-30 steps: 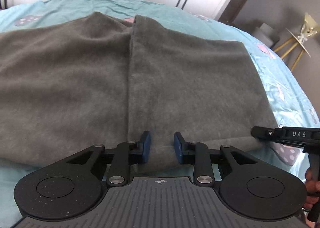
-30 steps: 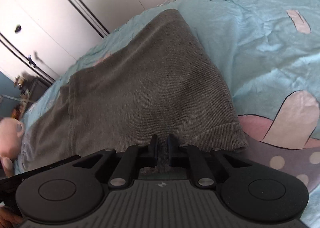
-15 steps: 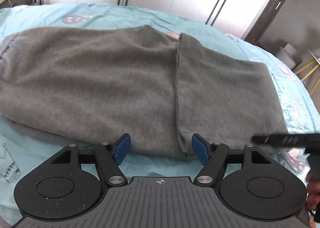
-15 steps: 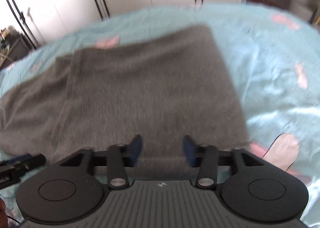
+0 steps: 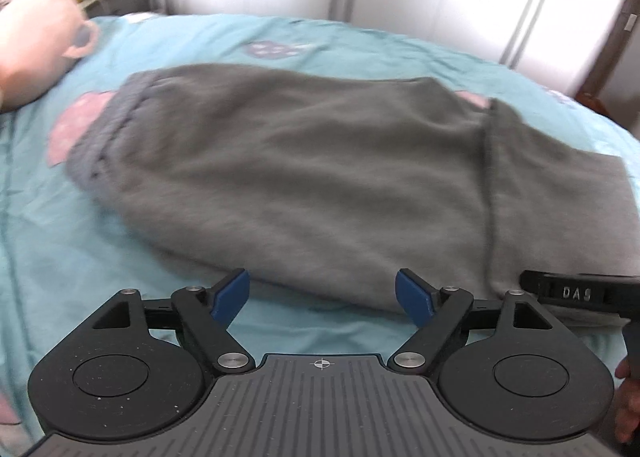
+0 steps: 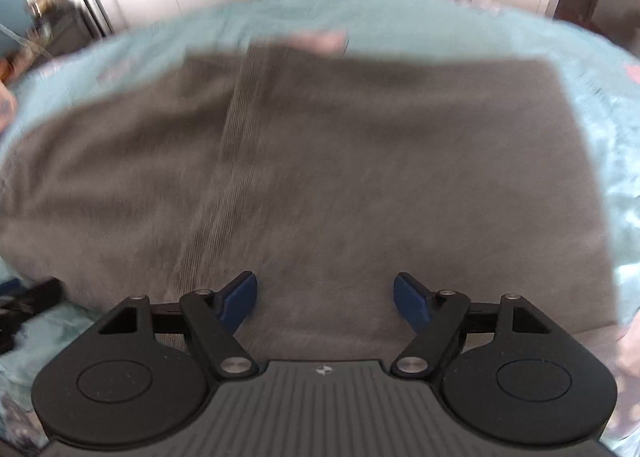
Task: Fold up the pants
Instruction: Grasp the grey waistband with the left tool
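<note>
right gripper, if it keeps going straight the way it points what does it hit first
Most likely the grey pants: the open right gripper points down at the folded cloth, nothing between. Blur leaves depth unclear.

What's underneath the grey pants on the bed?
The teal bedsheet shows all round the grey pants, with pink patches poking out at the edges. Anything directly beneath is covered.

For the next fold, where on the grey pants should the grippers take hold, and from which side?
Probably the waistband end of the grey pants, coming in low from the left of the left wrist view. That end is a free, thick ribbed edge lying flat on the teal bedsheet, so open fingers could slide around it. The far end is already doubled over. Both the left gripper and right gripper are open and empty.
</note>
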`<state>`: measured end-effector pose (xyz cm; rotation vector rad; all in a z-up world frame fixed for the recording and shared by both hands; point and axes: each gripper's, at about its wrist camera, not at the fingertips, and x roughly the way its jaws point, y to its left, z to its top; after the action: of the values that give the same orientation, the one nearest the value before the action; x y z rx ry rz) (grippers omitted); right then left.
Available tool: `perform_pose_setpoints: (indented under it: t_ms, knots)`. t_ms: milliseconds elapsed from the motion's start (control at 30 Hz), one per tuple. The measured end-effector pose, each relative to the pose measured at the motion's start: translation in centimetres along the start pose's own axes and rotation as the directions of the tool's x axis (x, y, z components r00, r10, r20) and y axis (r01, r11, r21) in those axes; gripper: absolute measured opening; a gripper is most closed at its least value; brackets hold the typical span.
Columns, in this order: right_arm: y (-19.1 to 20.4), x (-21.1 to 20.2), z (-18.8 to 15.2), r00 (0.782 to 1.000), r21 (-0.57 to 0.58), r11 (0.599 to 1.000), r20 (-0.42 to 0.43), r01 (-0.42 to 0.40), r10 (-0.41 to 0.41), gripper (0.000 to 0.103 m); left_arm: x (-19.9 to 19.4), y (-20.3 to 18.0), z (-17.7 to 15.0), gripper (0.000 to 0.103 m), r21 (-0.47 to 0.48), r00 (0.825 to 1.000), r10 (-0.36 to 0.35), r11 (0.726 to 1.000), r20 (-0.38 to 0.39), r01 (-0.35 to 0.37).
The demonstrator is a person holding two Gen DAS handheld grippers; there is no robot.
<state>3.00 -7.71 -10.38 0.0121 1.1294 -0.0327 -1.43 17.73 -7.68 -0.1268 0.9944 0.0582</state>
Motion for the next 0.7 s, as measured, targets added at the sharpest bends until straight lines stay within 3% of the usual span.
perform_pose_setpoints:
  t_ms: [33,100,200,300,400,467,533,633,667,700]
  knots:
    - [1.0,0.4,-0.2,0.999,-0.022,0.999,0.020,0.034,-0.034,0.081,0.2,0.7,0.2,0.086,-0.024,1.000,0.011,1.000,-0.006,-0.011]
    - [2.5,0.5,-0.5,0.999,-0.046,0.999,0.041,-0.001,0.003,0.080,0.7,2.4,0.8,0.086,-0.111,1.000,-0.002,0.994,-0.017,0.000]
    - [3.3,0.4,-0.4,0.999,-0.062,0.998,0.048,0.019,-0.016,0.078,1.5,4.8,1.5,0.086,-0.232,0.999,-0.043,0.972,-0.025,0.036]
    - [0.9,-0.7,-0.7,0.982,0.054,0.982,0.066,-0.181,0.178,0.079,2.4,6.1,1.8,0.086,-0.278,0.999,-0.015,0.961,-0.047,0.001]
    - [-0.8,-1.5,-1.4,0.967,0.163,0.956,0.117,-0.244,0.227,0.077,3.0,7.1,1.8,0.086,-0.323,0.998,-0.008,0.946,-0.069,-0.015]
    - [-0.8,-1.9,-1.6,0.953,0.183,0.938,0.132,-0.295,0.274,0.059,3.1,7.8,1.7,0.086,-0.362,0.996,-0.030,0.932,-0.079,-0.001]
    - [-0.4,-1.1,-1.5,0.944,0.165,0.931,0.110,-0.326,0.311,0.052,3.3,8.9,1.5,0.086,-0.413,0.994,-0.068,0.911,-0.086,0.026]
    - [1.4,-0.5,-1.6,0.965,0.084,0.963,0.085,-0.256,0.249,0.052,3.3,11.3,1.4,0.086,-0.512,0.988,-0.135,0.856,-0.074,0.079]
    - [1.7,-0.7,-1.6,0.958,0.073,0.958,0.099,-0.278,0.270,0.051,3.3,12.3,1.5,0.086,-0.544,0.986,-0.154,0.834,-0.064,0.095]
    - [1.5,-1.0,-1.6,0.932,0.081,0.932,0.113,-0.353,0.343,0.051,3.4,13.6,1.6,0.086,-0.581,0.984,-0.169,0.807,-0.055,0.106]
